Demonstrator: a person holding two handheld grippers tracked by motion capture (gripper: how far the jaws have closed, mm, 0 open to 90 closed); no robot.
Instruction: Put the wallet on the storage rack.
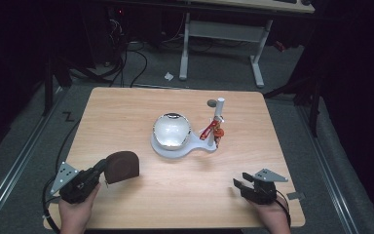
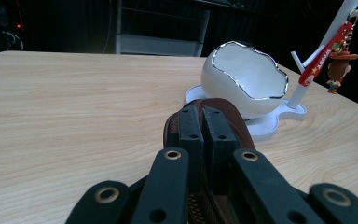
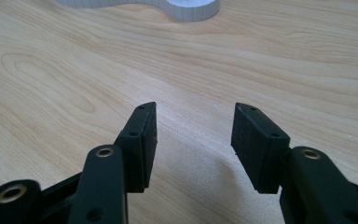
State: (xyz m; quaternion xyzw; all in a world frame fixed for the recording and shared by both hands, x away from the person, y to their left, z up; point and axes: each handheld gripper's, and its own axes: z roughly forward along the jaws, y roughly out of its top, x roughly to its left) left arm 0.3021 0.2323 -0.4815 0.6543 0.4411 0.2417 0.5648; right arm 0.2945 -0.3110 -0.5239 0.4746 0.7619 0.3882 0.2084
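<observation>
A brown zippered pouch [image 1: 122, 166] stands on the wooden table [image 1: 126, 112] at the front left. My left gripper [image 1: 103, 170] is shut on the pouch [image 2: 177, 122], its jaws pinching the near edge. A white egg-shaped bowl [image 1: 172, 130] rests on a white stand base [image 1: 197, 146] at the table's middle; the bowl [image 2: 244, 77] lies ahead of the pouch. On the stand's white post [image 1: 219, 109] hangs a red keychain [image 1: 209, 130] with a small figure [image 2: 339, 67]. At the front right, my right gripper [image 1: 241, 185] is open over bare wood, nothing between its fingertips [image 3: 145, 133].
A small grey disc [image 1: 212, 103] lies on the table behind the post. The stand base edge [image 3: 186, 9] is well ahead of the right gripper. A white desk frame [image 1: 221, 34] and cables stand on the floor beyond the table.
</observation>
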